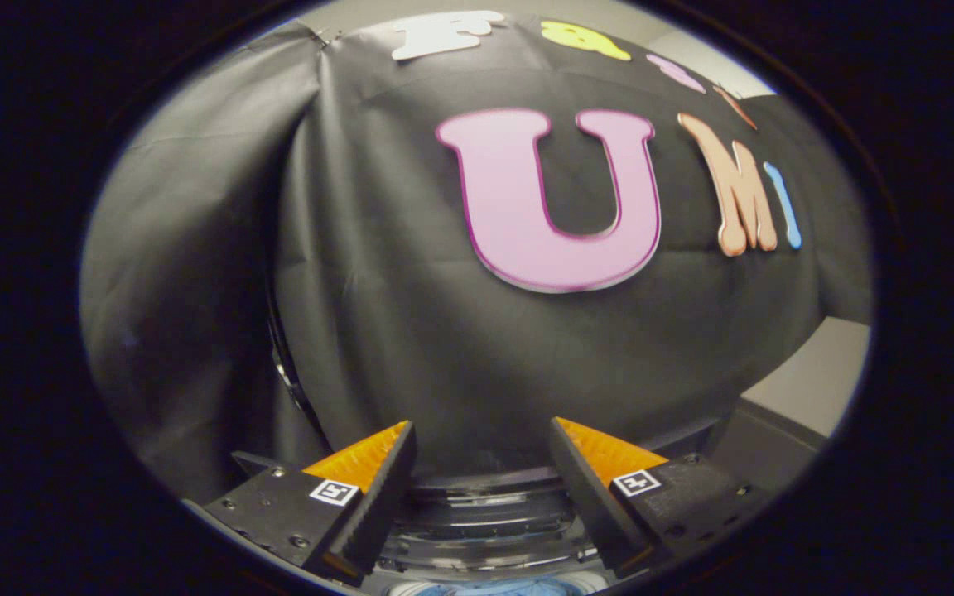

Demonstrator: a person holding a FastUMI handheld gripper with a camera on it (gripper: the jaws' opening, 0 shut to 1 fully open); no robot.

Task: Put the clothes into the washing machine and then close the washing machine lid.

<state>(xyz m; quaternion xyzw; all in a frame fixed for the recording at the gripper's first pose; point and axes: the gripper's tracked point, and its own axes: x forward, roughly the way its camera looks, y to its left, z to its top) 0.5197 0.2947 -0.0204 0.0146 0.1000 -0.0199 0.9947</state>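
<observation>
The gripper (483,430) is held level and pointed straight at the booth's black cloth wall (411,314), its jaws spread wide with nothing between them. The orange-faced fingers (361,455) stand well apart. Below and between them lies the rounded rim of the washing machine (485,517), a dark ribbed ring with glossy edges, close under the tool. Under that ring, a sliver of pale blue clothes (493,588) peeks out. A dark panel (763,443) sits beside the right finger.
</observation>
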